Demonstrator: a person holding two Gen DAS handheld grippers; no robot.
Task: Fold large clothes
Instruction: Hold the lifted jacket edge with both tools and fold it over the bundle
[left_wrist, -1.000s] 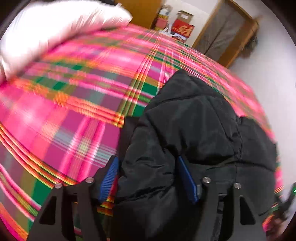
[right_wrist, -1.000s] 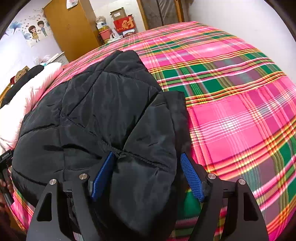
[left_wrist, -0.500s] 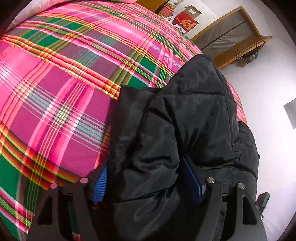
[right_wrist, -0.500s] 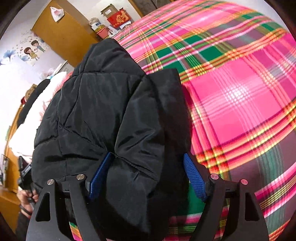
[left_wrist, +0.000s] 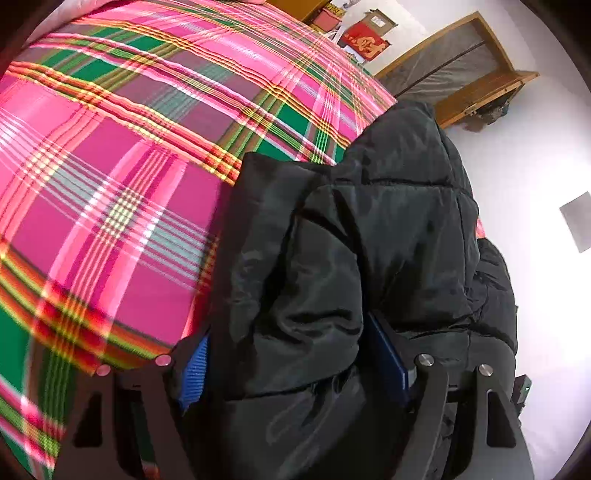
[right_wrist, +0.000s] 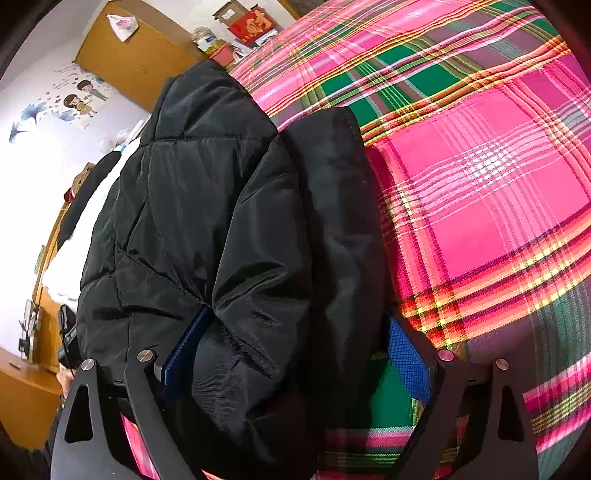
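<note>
A black quilted puffer jacket lies bunched on a bed with a pink and green plaid cover. My left gripper has its blue pads wide apart around a thick fold of the jacket's near edge. In the right wrist view the same jacket fills the left half. My right gripper likewise holds a thick bunch of jacket between its blue pads. Both bunches are raised and tipped over the rest of the jacket.
The plaid cover spreads wide beside the jacket. A white pillow lies past the jacket. An orange wardrobe and red boxes stand at the wall. A wooden door frame is beyond the bed.
Both grippers have lifted and swung forward with the jacket's near edge in them. The jacket now stands up more steeply and fills more of both views.
</note>
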